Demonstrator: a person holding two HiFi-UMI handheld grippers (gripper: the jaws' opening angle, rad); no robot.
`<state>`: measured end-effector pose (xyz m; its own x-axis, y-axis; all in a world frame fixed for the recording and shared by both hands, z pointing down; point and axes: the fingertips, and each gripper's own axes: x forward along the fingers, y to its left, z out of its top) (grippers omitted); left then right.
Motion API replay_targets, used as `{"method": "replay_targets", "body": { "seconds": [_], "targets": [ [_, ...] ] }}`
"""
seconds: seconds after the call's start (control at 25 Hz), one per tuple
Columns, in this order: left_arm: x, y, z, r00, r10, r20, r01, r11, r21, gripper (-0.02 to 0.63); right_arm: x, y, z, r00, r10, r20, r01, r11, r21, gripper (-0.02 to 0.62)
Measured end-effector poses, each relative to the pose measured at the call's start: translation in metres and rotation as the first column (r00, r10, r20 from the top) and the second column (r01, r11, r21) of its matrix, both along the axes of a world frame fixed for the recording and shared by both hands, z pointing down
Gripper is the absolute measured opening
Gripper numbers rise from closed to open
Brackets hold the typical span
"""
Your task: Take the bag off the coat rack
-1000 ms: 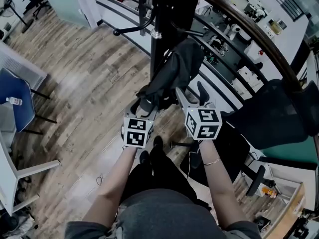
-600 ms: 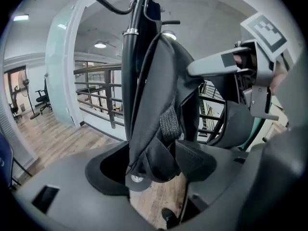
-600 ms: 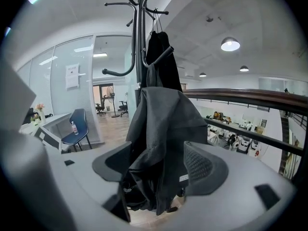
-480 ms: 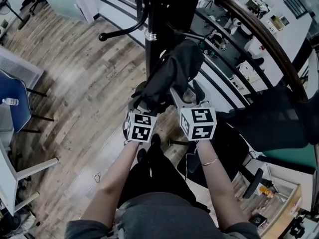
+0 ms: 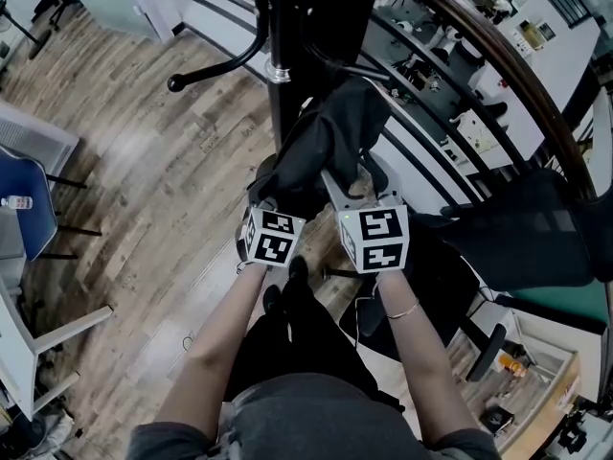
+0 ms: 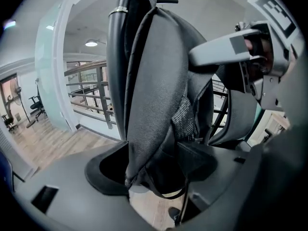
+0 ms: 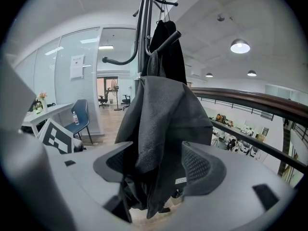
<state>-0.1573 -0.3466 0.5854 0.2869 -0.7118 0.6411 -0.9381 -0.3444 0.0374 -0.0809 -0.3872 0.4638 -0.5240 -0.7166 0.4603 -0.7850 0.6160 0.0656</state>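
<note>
A dark grey woven-fabric bag (image 7: 163, 114) hangs on the black metal coat rack (image 7: 142, 42). Its top is up by a slanted peg and its body drapes down alongside the pole. A black garment (image 7: 172, 57) hangs higher on the same rack, behind the bag. The rack stands on a grey-brown wooden plank floor (image 5: 144, 161), near a railing with a dark wooden handrail (image 5: 498, 65).

Both hands reach to the bag's lower end. The left hand-held gripper (image 6: 159, 172) has its jaws spread wide, having just been opening. The bag's bottom edge and a thin black loop hang between them, with a gap on the left jaw's side, so nothing is clamped.

The right hand-held gripper (image 7: 159, 170) is just beside it, jaws likewise apart. The bag's folded fabric drops between its textured pads (image 7: 202, 166) without being squeezed.

In the head view the two marker cubes sit side by side just below the bag. A blue chair (image 5: 24, 209) stands well apart, at the floor's left edge.
</note>
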Motion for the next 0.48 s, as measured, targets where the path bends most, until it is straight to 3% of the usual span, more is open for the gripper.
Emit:
{"method": "replay_targets", "body": {
  "seconds": [0.48],
  "targets": [
    [0.008,-0.028,0.009,1.0,0.018,-0.006,-0.018,1.0,-0.007,0.295,-0.002,-0.016,0.008,1.0,-0.011,-0.011,0.011,1.0,-0.014,0.244]
  ]
}}
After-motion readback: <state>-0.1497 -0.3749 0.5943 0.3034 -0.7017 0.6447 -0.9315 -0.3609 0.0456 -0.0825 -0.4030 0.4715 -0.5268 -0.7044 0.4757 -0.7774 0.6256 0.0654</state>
